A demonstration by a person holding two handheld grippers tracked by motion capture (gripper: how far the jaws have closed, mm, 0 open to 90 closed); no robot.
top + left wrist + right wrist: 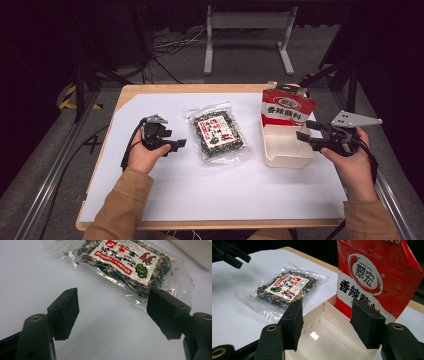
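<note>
Black jaws of the left gripper (112, 315) stand apart with nothing between them, just below the clear bag of dried bits (130, 267), which lies flat mid-frame on the white sheet (200, 185). Right gripper (325, 325) hangs released over the white tray (322, 340), beside the red packet (374, 277). One packet is in; the bag still waits outside.

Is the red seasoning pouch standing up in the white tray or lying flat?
Standing. The red seasoning pouch stands upright at the far end of the white tray, whose near part is bare.
</note>
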